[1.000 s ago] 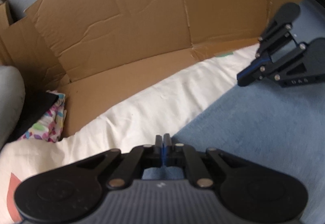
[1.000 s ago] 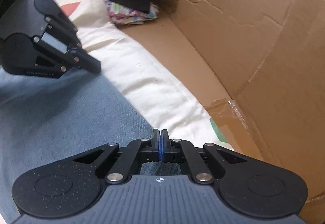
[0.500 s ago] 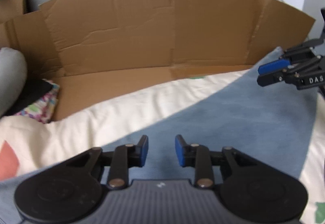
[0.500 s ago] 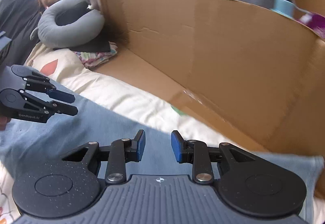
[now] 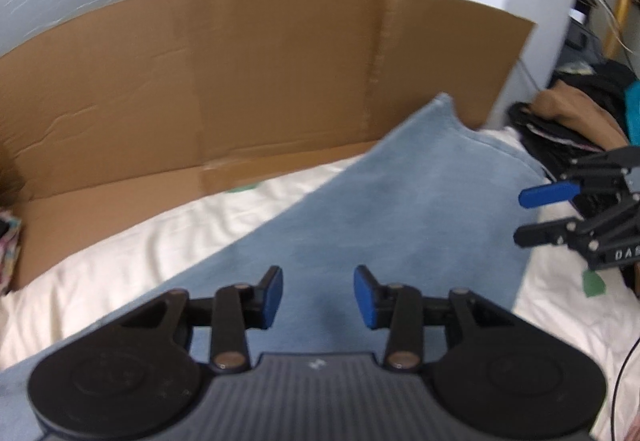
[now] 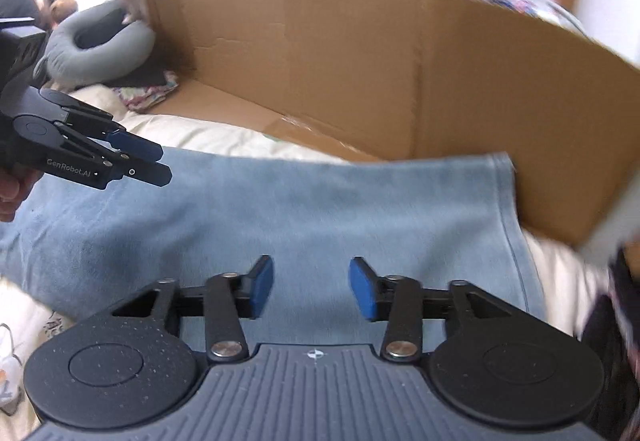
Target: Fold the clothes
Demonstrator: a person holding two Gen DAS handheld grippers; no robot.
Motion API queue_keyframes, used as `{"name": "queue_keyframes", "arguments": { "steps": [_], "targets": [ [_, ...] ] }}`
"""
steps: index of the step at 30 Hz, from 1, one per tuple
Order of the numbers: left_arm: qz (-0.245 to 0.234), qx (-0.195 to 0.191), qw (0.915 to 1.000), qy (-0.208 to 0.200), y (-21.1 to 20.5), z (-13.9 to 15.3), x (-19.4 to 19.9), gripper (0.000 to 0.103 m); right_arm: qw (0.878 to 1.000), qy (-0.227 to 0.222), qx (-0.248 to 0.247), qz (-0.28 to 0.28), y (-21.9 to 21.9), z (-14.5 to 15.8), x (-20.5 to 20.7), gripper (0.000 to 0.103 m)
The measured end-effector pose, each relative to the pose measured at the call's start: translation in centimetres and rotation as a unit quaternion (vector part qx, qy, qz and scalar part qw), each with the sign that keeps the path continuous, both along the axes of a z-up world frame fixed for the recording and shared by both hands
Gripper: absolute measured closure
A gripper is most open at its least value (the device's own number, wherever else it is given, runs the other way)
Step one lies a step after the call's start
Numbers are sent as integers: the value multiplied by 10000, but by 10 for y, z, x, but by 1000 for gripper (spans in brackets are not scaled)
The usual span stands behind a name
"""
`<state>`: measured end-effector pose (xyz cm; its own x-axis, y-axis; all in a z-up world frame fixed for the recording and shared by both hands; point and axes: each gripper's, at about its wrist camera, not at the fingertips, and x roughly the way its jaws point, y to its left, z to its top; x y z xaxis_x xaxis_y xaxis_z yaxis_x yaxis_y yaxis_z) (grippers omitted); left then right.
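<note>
**Both grippers empty above flat blue garment**

Cream bedsheet [image 5: 132, 257] is the work surface, with a flattened cardboard sheet [image 5: 240, 81] propped up along its far side. Blue garment [image 6: 304, 209] lies spread flat on the sheet, far corner touching the cardboard. Left gripper [image 5: 318, 297]: jaws wide apart, nothing between the blue pads, garment below them. Right gripper [image 6: 311, 289]: same, jaws spread wide, holding nothing, positioned over the garment's near portion. Each gripper shows at the other camera's edge, fingers parted. Grey U-shaped pillow [image 6: 100, 49] sits at the bed's left end on a patterned folded cloth [image 6: 148, 97]. Dark clothes pile [image 5: 572, 125] sits off the right side. Both views are motion-blurred.
</note>
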<state>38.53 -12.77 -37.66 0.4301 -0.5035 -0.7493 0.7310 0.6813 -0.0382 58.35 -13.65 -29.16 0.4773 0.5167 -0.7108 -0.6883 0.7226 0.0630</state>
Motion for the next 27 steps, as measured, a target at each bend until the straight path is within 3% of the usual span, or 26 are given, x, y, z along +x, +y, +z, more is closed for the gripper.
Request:
{"name": "queue_keyframes", "arguments": {
  "steps": [4, 8, 12, 19, 27],
  "targets": [
    [-219, 198, 9996, -33, -15, 4, -14, 61, 9995, 18, 182, -247, -19, -5, -15, 49],
    [-409, 428, 9982, 43, -28, 8, -25, 50, 9971, 166, 468, -573, -39, -9, -22, 49],
    [-668, 654, 9956, 17, -47, 14, -37, 49, 9921, 420, 696, -958, -56, -17, -24, 49],
    [-971, 850, 9916, 79, -96, 16, -54, 49, 9740, 637, 1223, -1795, -93, -36, -33, 49],
    [-1174, 1231, 9854, 9, -139, 13, -80, 43, 9632, 824, 1505, -2070, -115, -52, -49, 49]
  ]
}}
